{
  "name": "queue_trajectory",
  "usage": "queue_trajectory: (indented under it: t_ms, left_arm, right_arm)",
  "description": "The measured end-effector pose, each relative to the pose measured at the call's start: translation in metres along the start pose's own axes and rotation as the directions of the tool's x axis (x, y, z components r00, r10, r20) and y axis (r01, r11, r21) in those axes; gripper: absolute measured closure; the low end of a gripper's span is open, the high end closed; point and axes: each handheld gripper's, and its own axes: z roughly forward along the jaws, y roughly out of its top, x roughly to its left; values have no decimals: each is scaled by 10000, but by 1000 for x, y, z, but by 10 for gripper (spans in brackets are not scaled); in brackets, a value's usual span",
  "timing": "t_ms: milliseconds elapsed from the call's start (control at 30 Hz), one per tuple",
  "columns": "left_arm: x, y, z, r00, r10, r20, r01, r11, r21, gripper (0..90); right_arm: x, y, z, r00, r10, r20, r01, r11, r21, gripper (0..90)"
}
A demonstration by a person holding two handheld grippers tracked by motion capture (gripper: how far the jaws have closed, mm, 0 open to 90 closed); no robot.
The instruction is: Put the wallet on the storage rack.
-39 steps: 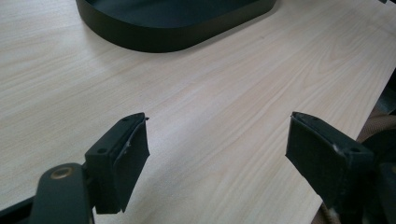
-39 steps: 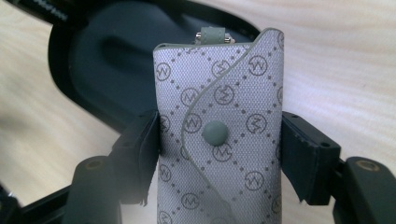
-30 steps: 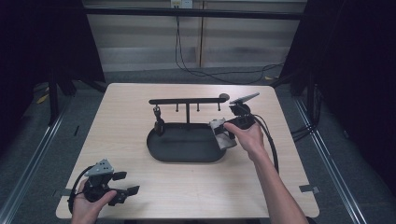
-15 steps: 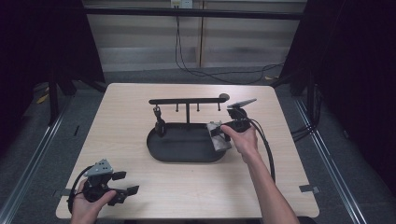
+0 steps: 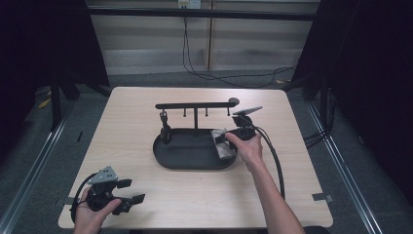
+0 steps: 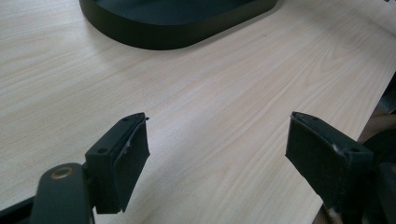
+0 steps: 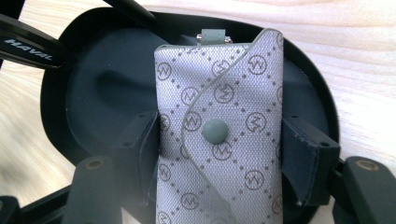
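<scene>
The small pouch (image 7: 219, 140) is a flat, rectangular case of silver-grey woven fabric, printed with a diamond lattice of dotted lines and round monograms, its curved flap closed by a matte grey-green snap and a small metal fitting at its far end. The right gripper (image 7: 219, 144) pinches it across its width, a black pad pressed against each long edge, and holds it over the right-hand end of the black oval tray (image 7: 70, 116). In the right gripper view the tray reads as smooth, matte plastic with a raised rim and a shallow hollow in its floor, and a thin black bar with white lettering (it reads "HAVAL") crosses the upper left corner (image 7: 28, 49). The high view gives none of that detail; there the pouch (image 5: 221, 144) is a pale patch beside the person's right hand (image 5: 249, 148), but it does show the tray's T-shaped rack (image 5: 195, 105) with small hooks and a dark item hanging at its left (image 5: 165, 130). The pale wood-grain table (image 5: 136, 117) carries it all. The left gripper (image 6: 217, 154) rests at the near left corner, jaws spread wide with nothing between them.
</scene>
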Motion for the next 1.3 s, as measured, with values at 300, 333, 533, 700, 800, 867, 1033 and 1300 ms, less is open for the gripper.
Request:
queue_trajectory:
  t_ms: [300,333,533,700,800,867,1033,1300]
  left_arm:
    - [0,0,-1,10000,-40,46,40,10000,-51,211]
    - [1,0,-1,10000,-33,46,33,10000,-45,211]
    - [1,0,-1,10000,12,42,-12,10000,-29,210]
    - [1,0,-2,9999,-114,-41,113,9998,-168,210]
    - [2,0,-3,9999,-123,-18,122,9997,-209,209]
    - [2,1,-3,9999,-114,-48,113,9996,-247,209]
    - [3,2,-3,9999,-126,-48,125,9995,-283,209]
    - [7,2,-6,9997,-220,-139,215,9991,-372,210]
  right_arm:
    - [0,-1,15,9998,70,168,-72,9999,134,340]
    - [1,-1,16,9998,50,189,-53,9999,128,340]
    - [3,-3,23,9983,-211,551,198,9996,224,335]
    - [4,-4,25,9968,-423,674,413,9990,165,317]
    - [3,-4,26,9969,-545,571,538,9985,137,306]
    - [3,-5,27,9970,-505,587,495,9986,181,300]
    - [3,-4,25,9970,-506,592,504,9987,49,305]
    - [5,-4,15,9957,-857,362,872,9954,-402,231]
